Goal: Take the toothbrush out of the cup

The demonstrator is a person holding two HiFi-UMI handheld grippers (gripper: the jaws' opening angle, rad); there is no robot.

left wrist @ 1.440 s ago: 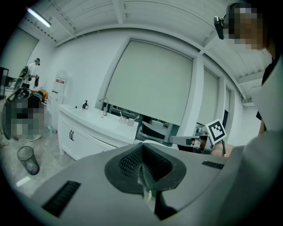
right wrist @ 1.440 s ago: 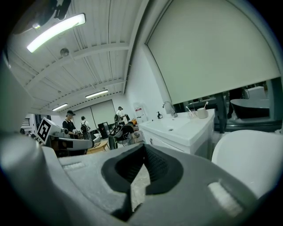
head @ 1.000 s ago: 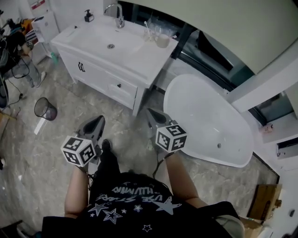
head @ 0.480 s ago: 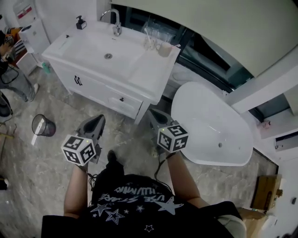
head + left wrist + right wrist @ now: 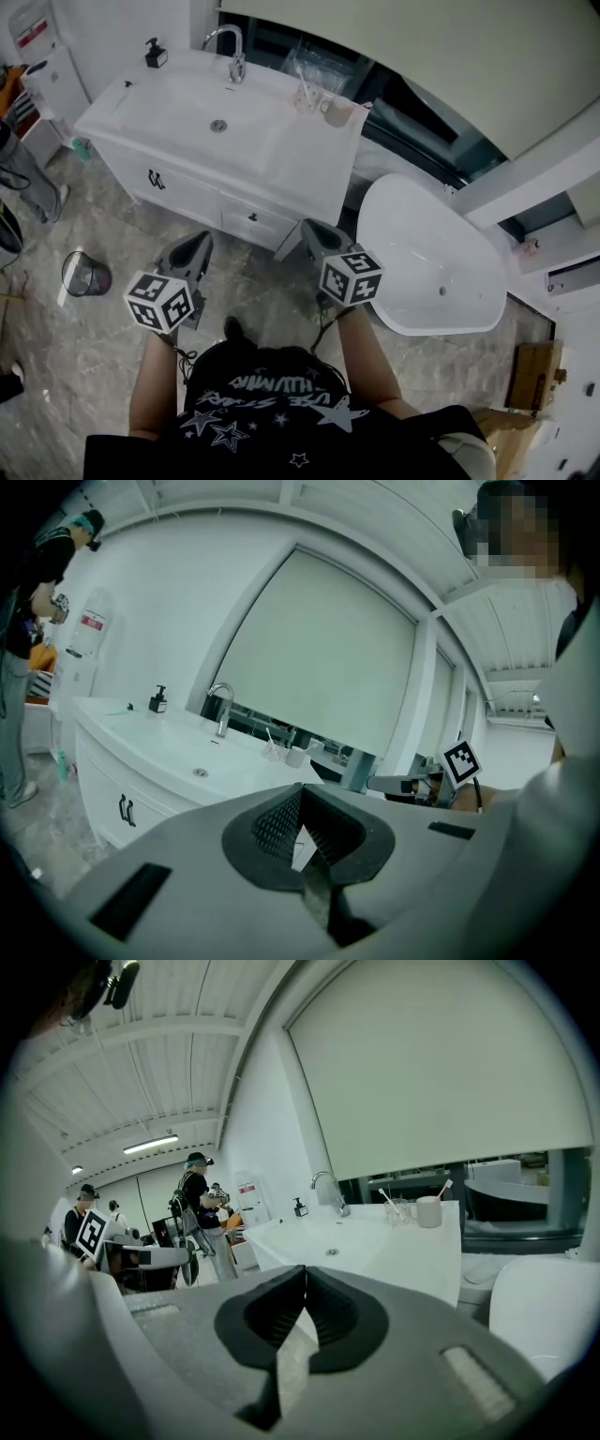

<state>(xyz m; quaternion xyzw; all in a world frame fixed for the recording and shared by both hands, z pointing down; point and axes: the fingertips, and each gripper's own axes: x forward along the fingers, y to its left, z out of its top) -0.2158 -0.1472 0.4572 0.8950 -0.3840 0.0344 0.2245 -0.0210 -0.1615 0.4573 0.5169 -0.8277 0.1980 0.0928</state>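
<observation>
Both jaw pairs are closed, holding nothing — left gripper, right gripper, mid-frame — well below the toothbrush standing in the cup.

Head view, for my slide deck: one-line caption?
Person faces a white vanity, left gripper and right gripper shut and empty; toothbrush cups stand near the faucet.

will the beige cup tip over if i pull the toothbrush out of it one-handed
The beige cup looks small, so it is probably light. The toothbrush leans on its rim, so a sideways pull could tilt it; lifting straight up seems safer. The glossy vanity top may let it slide, and it stands near the edge.
</observation>
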